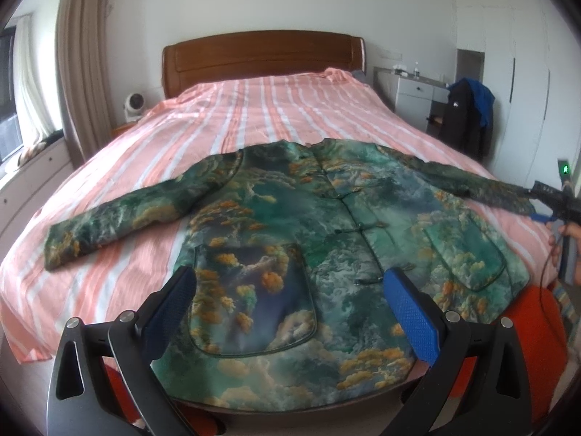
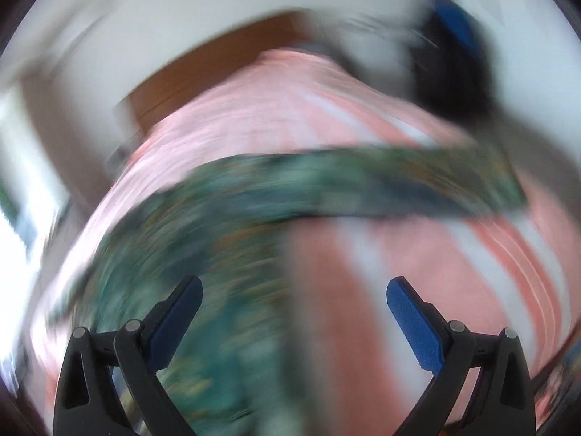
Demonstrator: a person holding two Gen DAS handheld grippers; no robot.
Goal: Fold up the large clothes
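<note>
One garment matters: a padded green jacket [image 1: 290,239] printed with clouds and orange trees, spread face up and buttoned across the near half of the bed [image 1: 261,109], hem overhanging the foot edge and collar toward the wooden headboard [image 1: 261,54]. Its body runs foot to head, while the two sleeves stretch sideways, making the widest line run edge to edge, the left sleeve [image 1: 120,221] ending short of the left edge. It looks thick and quilted (probably soft but bulky, with a smooth, perhaps slippery face), so folds will likely spring back; cuffs, hem corners and shoulder seams seem the best places to pinch. The left gripper [image 1: 290,283] hovers over the hem, jaws wide, holding nothing. The right gripper [image 2: 294,290], its own view badly blurred, also shows jaws wide and empty, near the right sleeve [image 1: 483,185] by the right edge. A striped pink sheet [image 1: 218,120] covers the bed.
</note>
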